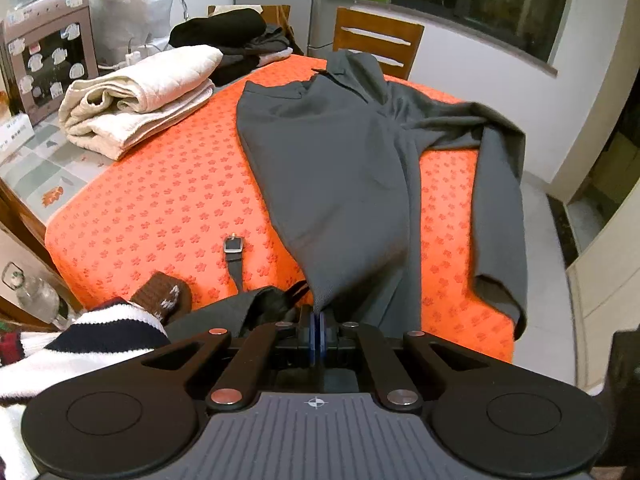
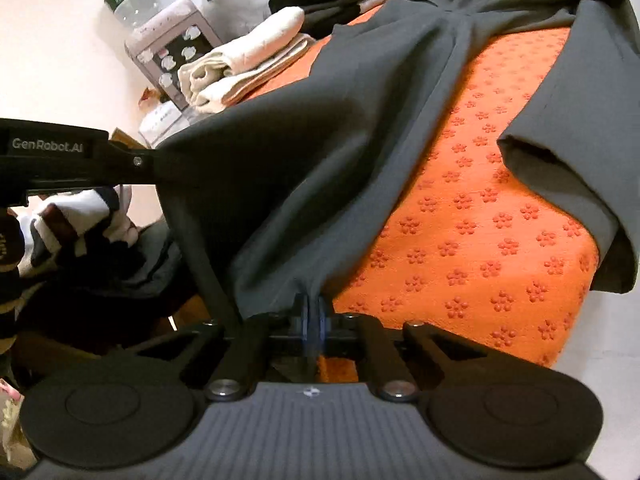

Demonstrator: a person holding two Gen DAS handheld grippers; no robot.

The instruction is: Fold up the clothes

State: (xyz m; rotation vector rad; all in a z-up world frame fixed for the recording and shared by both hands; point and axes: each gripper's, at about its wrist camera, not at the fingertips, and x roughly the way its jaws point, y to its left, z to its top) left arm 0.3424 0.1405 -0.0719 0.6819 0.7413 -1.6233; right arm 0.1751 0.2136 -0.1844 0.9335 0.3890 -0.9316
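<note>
Your left tool and right tool both clamped tight on grey garment hem, orange worktop ahead.

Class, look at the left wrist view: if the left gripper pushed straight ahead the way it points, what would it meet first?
Most likely the grey garment that the left gripper already pinches, with the orange cloth beneath; depth is uncertain.

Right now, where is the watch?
In the left wrist view, the watch lies on the orange cloth, just left of the grey shirt and ahead of the left gripper.
</note>
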